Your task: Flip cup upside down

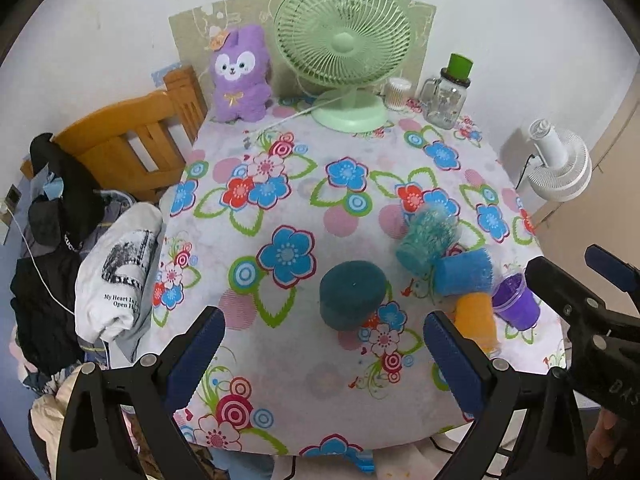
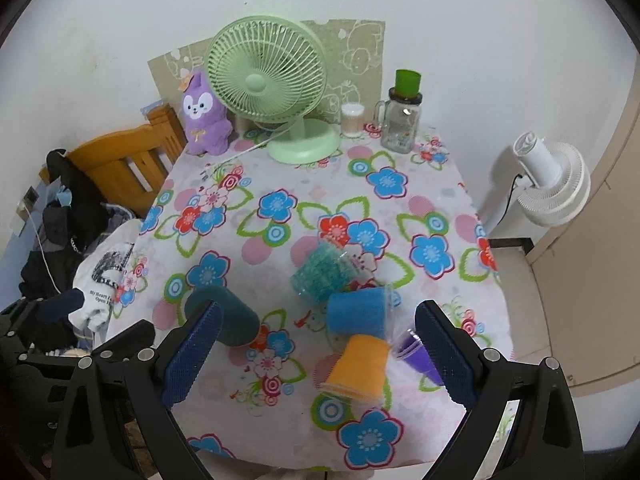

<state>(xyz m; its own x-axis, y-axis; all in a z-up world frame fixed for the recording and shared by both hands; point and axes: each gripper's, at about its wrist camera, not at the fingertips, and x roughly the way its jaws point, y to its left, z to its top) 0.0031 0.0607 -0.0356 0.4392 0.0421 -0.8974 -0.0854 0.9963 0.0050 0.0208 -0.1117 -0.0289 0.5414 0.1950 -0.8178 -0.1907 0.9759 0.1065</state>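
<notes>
Nearest the right wrist camera, the orange cup is seen lying on its side on the flowered tablecloth, touching the blue cup and purple cup, with a teal cup behind. It is judged light, thin-walled and easily crushed or slipped, so a gentle hold across the mid-body is advised. Both the right gripper and left gripper are held above the table, jaws spread wide and empty.
</notes>
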